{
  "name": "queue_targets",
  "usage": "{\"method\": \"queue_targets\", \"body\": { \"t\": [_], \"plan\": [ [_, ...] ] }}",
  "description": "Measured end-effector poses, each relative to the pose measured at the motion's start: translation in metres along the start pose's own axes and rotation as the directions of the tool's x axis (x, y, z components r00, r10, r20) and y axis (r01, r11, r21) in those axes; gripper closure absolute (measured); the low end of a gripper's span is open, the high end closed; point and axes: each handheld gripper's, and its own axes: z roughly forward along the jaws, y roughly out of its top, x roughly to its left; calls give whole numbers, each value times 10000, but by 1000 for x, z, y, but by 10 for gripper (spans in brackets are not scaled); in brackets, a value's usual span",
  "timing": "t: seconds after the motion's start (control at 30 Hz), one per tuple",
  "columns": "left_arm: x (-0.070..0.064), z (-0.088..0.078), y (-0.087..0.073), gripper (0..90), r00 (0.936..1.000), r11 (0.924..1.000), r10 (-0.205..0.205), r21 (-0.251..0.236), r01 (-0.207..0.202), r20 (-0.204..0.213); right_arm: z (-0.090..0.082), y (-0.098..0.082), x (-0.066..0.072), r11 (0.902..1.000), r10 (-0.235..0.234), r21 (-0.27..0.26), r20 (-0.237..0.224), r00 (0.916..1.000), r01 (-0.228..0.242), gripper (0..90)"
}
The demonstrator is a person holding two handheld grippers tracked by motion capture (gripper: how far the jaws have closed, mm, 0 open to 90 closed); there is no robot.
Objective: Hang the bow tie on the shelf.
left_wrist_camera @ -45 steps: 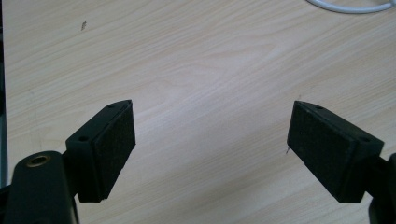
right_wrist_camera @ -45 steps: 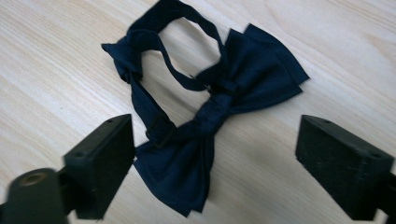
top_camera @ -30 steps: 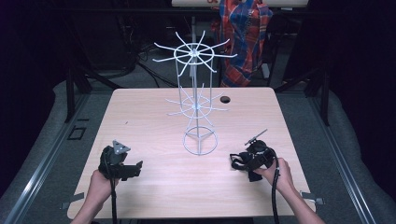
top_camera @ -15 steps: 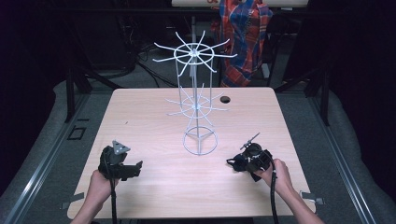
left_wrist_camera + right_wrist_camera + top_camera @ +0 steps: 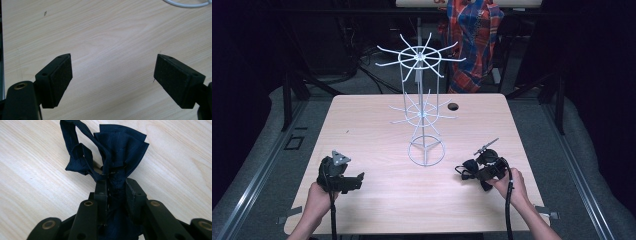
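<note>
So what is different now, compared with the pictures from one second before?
The right gripper has just been closing its jaws and now pinches the dark blue cloth bow at the table's right side. The left gripper, open over bare wood, and the white wire rack stayed as they were.

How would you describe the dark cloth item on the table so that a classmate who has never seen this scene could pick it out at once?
Start at the light wooden table with the white wire rack standing in its middle. Look toward the near right, where the right gripper is clamped on the dark blue bow tie. It is the table's one soft fabric thing, pleated, with a strap looping off it.
</note>
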Motion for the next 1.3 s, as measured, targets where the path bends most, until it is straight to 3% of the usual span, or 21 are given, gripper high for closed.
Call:
{"method": "queue_targets", "body": {
  "t": [0.27, 0.63, 1.3],
  "plan": [
    [0, 0, 0, 156, 10000, 10000, 17, -6, -17, 12, -11, 0, -4, 9975, 124, -685, -448, 9989, -155, 732],
    [0, 0, 0, 156, 10000, 10000, -4, 6, 4, 32, -20, 0, -5, 9930, 159, -1153, -840, 9963, -256, 732],
    [0, 0, 0, 156, 10000, 10000, -5, 9, 5, 8, -35, 0, -10, 9826, 273, -1811, -835, 9961, -421, 730]
  ]
}}
